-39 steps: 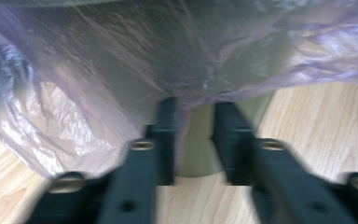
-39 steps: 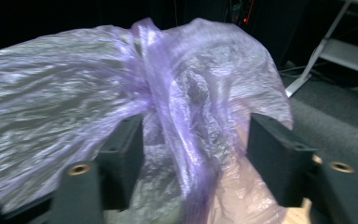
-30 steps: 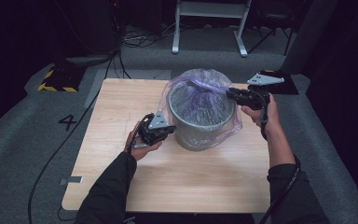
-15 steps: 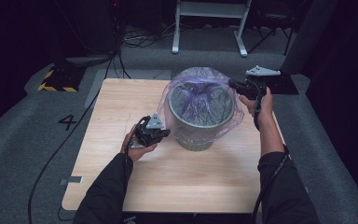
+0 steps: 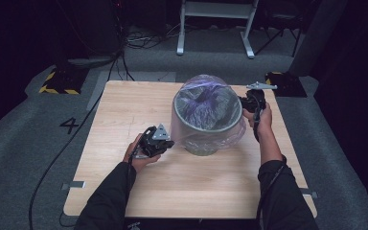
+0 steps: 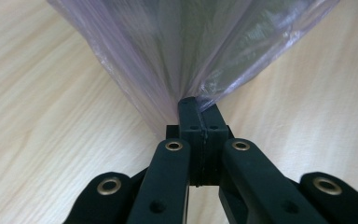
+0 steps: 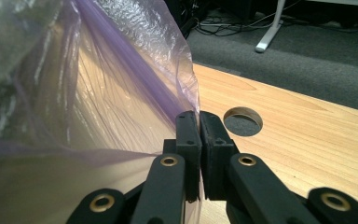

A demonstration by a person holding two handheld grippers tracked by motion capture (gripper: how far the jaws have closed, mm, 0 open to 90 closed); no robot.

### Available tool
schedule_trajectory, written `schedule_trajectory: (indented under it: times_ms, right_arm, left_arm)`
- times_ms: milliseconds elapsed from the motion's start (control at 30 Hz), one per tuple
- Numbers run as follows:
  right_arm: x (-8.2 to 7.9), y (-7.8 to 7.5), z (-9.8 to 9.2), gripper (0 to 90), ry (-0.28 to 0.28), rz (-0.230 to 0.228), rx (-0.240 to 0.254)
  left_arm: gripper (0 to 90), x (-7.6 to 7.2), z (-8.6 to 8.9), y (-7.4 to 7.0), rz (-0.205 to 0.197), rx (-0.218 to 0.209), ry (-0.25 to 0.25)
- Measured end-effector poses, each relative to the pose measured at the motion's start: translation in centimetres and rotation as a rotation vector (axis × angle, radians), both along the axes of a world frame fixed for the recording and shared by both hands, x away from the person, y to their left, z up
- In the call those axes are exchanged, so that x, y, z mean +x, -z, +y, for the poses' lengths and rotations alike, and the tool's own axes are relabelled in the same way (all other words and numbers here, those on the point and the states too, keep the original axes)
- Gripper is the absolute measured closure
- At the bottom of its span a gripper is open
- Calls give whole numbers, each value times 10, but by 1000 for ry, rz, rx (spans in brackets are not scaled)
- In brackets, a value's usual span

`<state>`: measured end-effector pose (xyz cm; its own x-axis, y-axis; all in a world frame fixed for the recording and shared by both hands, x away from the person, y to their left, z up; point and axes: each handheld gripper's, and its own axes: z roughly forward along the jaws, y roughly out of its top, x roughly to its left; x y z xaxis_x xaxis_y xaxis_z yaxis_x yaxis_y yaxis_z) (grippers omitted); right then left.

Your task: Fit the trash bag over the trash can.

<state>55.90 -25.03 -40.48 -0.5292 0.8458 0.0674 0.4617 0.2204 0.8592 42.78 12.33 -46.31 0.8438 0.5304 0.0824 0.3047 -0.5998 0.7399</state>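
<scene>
Two grippers clamped on one thin purple plastic bag [image 5: 211, 108] draped over a grey bin [image 5: 202, 136] — standing near the middle of a pale wooden table [image 5: 124, 120], a little toward its far right. Left gripper [image 5: 165, 143] low at the bin's near-left side, jaws pressed together on a gathered fold of the bag [image 6: 186, 56] just above the tabletop [image 6: 51, 130]. Right gripper [image 5: 243, 101] at the bin's far-right rim, jaws having just closed, pinching the bag's edge [image 7: 186, 100] between them.

Plenty of bare board to the left of the bin and toward the near edge; far less on the right, with the right hand [image 5: 261, 117] close to that side's edge. Round cable hole [image 7: 243, 121] cut in the tabletop just beyond the right gripper's tips. Bag film ballooning outward at the bin's near-right side, crowding that stretch of table.

Beyond the far edge — grey carpet [image 5: 28, 124], a white metal frame [image 5: 215, 19], loose cables [image 5: 143, 40] and a yellow-and-black striped block [image 5: 57, 82]. Number 4 [image 5: 70, 125] marked on the floor to the left.
</scene>
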Motion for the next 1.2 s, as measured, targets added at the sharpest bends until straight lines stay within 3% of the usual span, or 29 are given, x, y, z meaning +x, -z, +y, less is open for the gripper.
schedule_trajectory:
  times_ms: [67,133,200,267,367,400,433,467,533,600,633,700,733,767,833,900,1000,1200]
  right_arm:
    - [-1,2,2,870,7,-2,7]
    - [-3,1,2,868,6,-18,14]
    - [-5,1,0,867,5,-32,36]
    - [-7,0,-4,860,12,-43,55]
    - [-11,-6,-7,855,6,-73,80]
    - [-11,-8,-7,854,5,-77,80]
    - [-12,-10,-8,852,-4,-80,82]
    - [-13,-10,-8,852,-9,-80,80]
    - [-14,-11,-8,846,-16,-79,76]
    - [-16,-11,-9,845,-27,-75,76]
    - [-16,-11,-9,846,-27,-74,71]
    - [-16,-9,-8,848,-42,-65,60]
    - [-16,-7,-8,851,-43,-56,54]
    - [-16,-5,-7,855,-48,-49,52]
    - [-17,-1,-7,860,-60,-40,45]
    - [-17,4,-6,864,-77,-26,39]
    - [-18,10,-6,872,-98,-8,30]
    - [-23,21,-1,888,-181,10,71]
  left_arm:
    - [898,0,5,-2,-9,-36,-11]
    - [743,1,12,-6,-25,-74,-34]
    - [641,2,20,-10,-34,-86,-58]
    - [484,7,31,-16,-11,-115,-102]
    - [394,8,48,-26,-47,-215,-176]
    - [354,11,56,-32,-22,-276,-205]
    - [295,14,61,-36,-15,-314,-221]
    - [290,17,66,-42,-19,-354,-241]
    - [285,22,67,-49,-19,-376,-237]
    - [287,27,62,-53,-8,-366,-219]
    - [330,28,57,-53,-24,-339,-217]
    - [582,31,46,-48,-13,-269,-189]
    - [653,32,40,-45,-7,-244,-162]
    - [766,32,36,-42,-7,-233,-141]
    - [896,33,27,-35,-10,-217,-116]
    - [899,34,18,-28,17,-215,-93]
    - [900,34,5,-19,40,-167,-60]
    - [900,32,-1,-13,46,-165,-44]
